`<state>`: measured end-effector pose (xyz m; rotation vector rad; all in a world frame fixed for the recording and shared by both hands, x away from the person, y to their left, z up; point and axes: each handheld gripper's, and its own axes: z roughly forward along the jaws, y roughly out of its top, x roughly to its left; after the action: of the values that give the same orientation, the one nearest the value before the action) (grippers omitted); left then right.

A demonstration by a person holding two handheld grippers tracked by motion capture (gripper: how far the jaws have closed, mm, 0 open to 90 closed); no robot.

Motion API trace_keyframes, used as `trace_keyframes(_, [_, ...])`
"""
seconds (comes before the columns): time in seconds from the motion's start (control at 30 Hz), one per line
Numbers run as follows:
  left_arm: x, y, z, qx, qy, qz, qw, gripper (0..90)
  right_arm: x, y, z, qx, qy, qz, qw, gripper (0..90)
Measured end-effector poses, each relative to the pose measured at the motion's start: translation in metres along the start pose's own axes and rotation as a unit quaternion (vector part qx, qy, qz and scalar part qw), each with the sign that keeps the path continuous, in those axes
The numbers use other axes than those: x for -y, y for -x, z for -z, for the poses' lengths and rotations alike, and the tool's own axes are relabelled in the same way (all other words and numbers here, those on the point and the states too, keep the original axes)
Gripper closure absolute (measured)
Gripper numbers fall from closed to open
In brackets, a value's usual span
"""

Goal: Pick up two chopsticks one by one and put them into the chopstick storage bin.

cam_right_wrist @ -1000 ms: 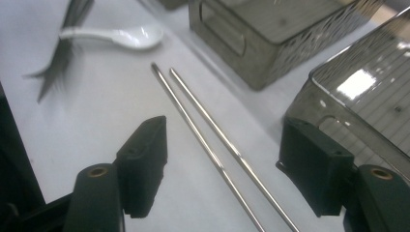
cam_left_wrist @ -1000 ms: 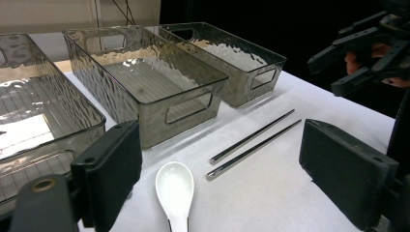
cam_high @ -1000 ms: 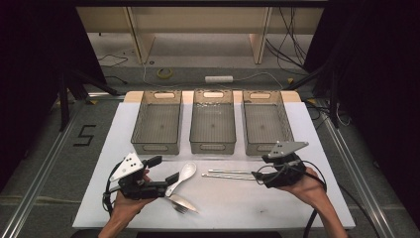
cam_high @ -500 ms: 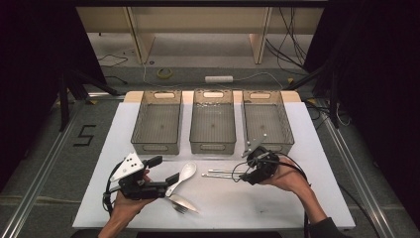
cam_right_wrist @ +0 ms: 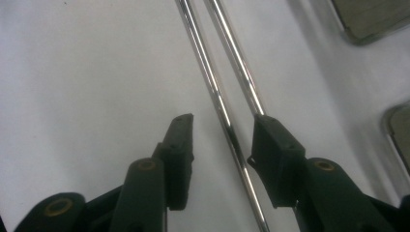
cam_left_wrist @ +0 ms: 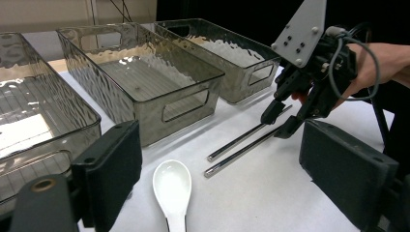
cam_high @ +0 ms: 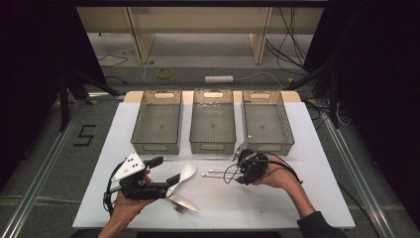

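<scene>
Two metal chopsticks (cam_high: 215,173) lie side by side on the white table, in front of the middle bin. My right gripper (cam_high: 236,171) is tipped down over their right ends. Its jaws have just been closing. In the right gripper view one chopstick (cam_right_wrist: 203,53) runs between the pads of the right gripper (cam_right_wrist: 220,140) with a gap on each side. The other chopstick (cam_right_wrist: 232,43) passes under the right-hand pad. My left gripper (cam_high: 164,171) rests open beside a white spoon (cam_high: 185,173), holding nothing. A metal fork (cam_high: 182,202) lies near the front edge.
Three empty clear bins stand in a row behind the cutlery: left (cam_high: 154,147), middle (cam_high: 213,147), right (cam_high: 282,145). The white table (cam_high: 307,198) has bare surface right of my right hand. The floor behind holds cables and a power strip (cam_high: 219,79).
My right gripper has moved left and down onto the right ends of the chopsticks, and its jaws have narrowed around one of them. The left gripper and the cutlery have stayed put.
</scene>
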<state>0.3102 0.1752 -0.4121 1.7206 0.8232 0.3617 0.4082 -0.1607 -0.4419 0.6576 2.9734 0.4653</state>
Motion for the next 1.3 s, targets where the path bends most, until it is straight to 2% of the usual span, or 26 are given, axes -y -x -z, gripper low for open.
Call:
trace_keyframes(0.07, [0.0, 0.0, 0.0, 0.0, 0.0, 0.001, 1.0, 14.7, 0.0, 0.003, -0.003, -0.001, -0.005, 0.004, 1.0, 64.2])
trace_keyframes(0.2, [0.0, 0.0, 0.0, 0.001, 0.0, 0.001, 1.0, 14.7, 0.0, 0.005, -0.007, -0.002, -0.019, -0.004, 0.9998, 68.8])
trace_keyframes(0.33, [0.0, 0.0, 0.0, 0.001, -0.002, -0.001, 1.0, 14.8, 0.0, 0.006, -0.011, 0.0, -0.037, 0.004, 0.9993, 72.7])
trace_keyframes(0.67, [0.0, 0.0, 0.0, 0.001, -0.003, -0.001, 1.0, 14.8, -0.003, 0.005, -0.015, 0.005, -0.06, 0.014, 0.9981, 78.1])
trace_keyframes(0.8, [0.0, 0.0, 0.0, 0.001, -0.002, -0.002, 1.0, 14.8, -0.003, 0.003, -0.015, 0.008, -0.061, 0.017, 0.998, 81.4])
trace_keyframes(0.83, [0.0, 0.0, 0.0, 0.001, -0.002, -0.002, 1.0, 14.8, -0.003, 0.002, -0.015, 0.008, -0.063, 0.028, 0.9976, 81.8])
trace_keyframes(1.03, [0.0, 0.0, 0.001, 0.0, -0.002, -0.002, 1.0, 14.8, -0.006, -0.003, -0.016, 0.017, -0.077, 0.055, 0.9954, 83.6])
trace_keyframes(1.23, [0.0, 0.001, 0.001, -0.003, 0.002, 0.001, 1.0, 15.0, -0.007, -0.004, -0.016, 0.014, -0.081, 0.07, 0.9942, 86.2])
trace_keyframes(1.3, [0.0, 0.0, 0.001, -0.002, 0.0, 0.001, 1.0, 15.0, -0.007, -0.003, -0.016, 0.011, -0.081, 0.067, 0.9944, 86.6])
